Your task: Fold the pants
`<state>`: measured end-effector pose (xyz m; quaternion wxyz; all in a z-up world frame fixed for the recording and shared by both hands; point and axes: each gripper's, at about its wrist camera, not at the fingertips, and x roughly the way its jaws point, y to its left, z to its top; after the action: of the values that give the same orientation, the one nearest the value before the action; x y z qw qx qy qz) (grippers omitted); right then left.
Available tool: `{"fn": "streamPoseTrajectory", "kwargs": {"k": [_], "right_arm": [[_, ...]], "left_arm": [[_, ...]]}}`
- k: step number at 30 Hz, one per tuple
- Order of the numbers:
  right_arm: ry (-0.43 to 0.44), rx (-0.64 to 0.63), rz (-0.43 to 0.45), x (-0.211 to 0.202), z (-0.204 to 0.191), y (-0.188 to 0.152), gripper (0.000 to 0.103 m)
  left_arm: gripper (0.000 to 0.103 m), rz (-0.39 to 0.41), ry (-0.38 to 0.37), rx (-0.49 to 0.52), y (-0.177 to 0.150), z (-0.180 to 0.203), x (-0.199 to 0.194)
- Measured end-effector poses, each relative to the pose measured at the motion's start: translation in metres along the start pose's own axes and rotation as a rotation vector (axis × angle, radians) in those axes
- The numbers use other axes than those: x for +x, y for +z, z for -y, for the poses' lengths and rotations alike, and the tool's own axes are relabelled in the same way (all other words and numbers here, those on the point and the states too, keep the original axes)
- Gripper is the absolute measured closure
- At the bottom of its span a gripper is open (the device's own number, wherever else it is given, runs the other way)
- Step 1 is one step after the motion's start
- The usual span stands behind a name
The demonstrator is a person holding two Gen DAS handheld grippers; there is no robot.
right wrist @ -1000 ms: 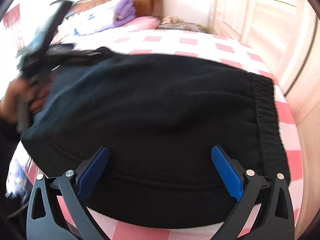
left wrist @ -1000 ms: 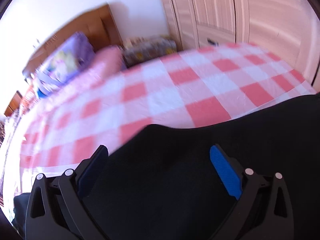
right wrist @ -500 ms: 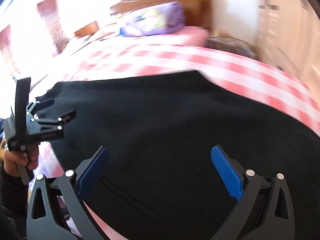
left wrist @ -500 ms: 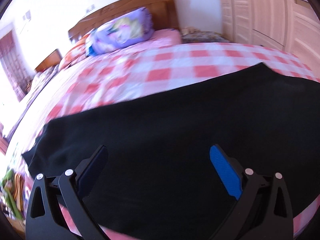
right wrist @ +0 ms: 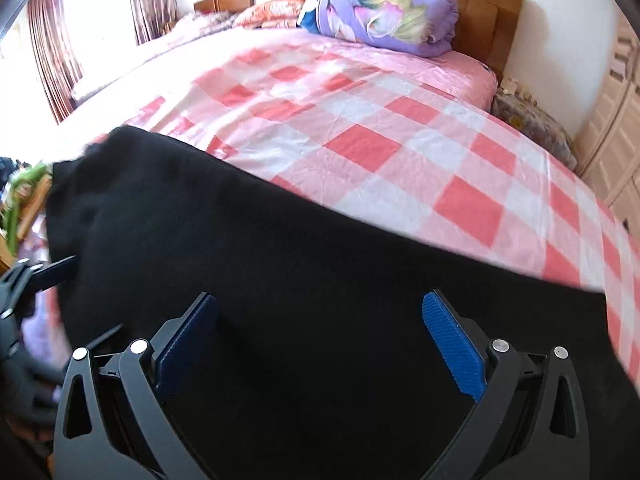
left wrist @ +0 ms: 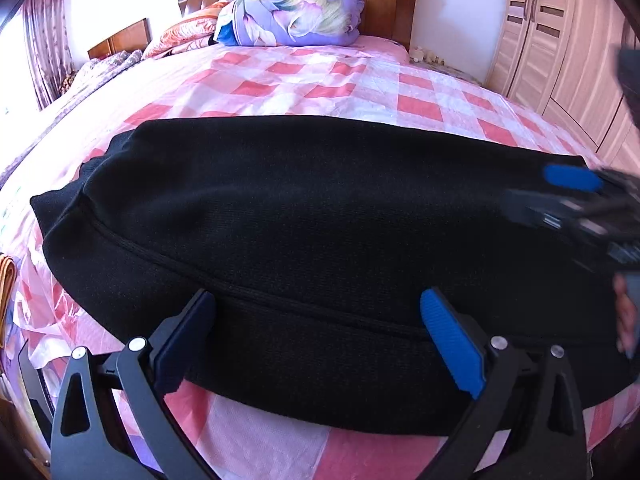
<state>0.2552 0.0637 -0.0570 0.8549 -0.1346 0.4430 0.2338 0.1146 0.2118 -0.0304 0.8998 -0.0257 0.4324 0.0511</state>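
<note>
Left wrist view: the black pants (left wrist: 320, 248) lay spread as a long dark band across the near part of the bed (left wrist: 304, 84), on its pink-and-white checked cover, with a raised seam running across the fabric just ahead of the camera. The left gripper (left wrist: 320, 320) hovered over the near edge of the garment with its blue-padded fingers (left wrist: 452, 344) spread wide and nothing between them; whether the tips touched the cloth could not be told. At the right margin the other gripper appeared, blurred, above the far right end of the pants, a hand behind it. A folded purple quilt (left wrist: 292, 16) rested against the wooden headboard (left wrist: 384, 4), well apart from the work, and a wardrobe (left wrist: 560, 48) stood to the right. Right wrist view: the pants (right wrist: 304, 320) filled the lower frame, their far edge cutting diagonally across the checked cover. The right gripper (right wrist: 320, 344) was likewise wide open and empty above the fabric, its fingers (right wrist: 456, 348) framing plain cloth. The left gripper showed at the left edge, beside that end of the garment. The flat, smoothed lie of the pants and the two open grippers stationed toward opposite ends suggested that the garment had been laid out for a fold, each tool placed to take one end; no grasp was yet made.
</note>
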Motion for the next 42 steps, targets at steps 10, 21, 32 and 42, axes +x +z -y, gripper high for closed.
{"fn": "streamPoseTrajectory", "kwargs": {"k": [10, 21, 32, 42], "right_arm": [[-0.043, 0.031, 0.012, 0.029, 0.013, 0.022, 0.004], [-0.011, 0.065, 0.029, 0.033, 0.020, 0.024, 0.004], [-0.018, 0.060, 0.034, 0.033, 0.019, 0.024, 0.004], [-0.019, 0.059, 0.034, 0.033, 0.019, 0.024, 0.004]], "left_arm": [[0.001, 0.013, -0.004, 0.009, 0.000, 0.005, 0.001], [0.002, 0.033, -0.011, -0.014, 0.002, 0.001, -0.007], [0.014, 0.151, -0.312, -0.652, -0.019, -0.201, -0.036], [0.019, 0.096, -0.315, -0.713, 0.022, -0.243, 0.014]]}}
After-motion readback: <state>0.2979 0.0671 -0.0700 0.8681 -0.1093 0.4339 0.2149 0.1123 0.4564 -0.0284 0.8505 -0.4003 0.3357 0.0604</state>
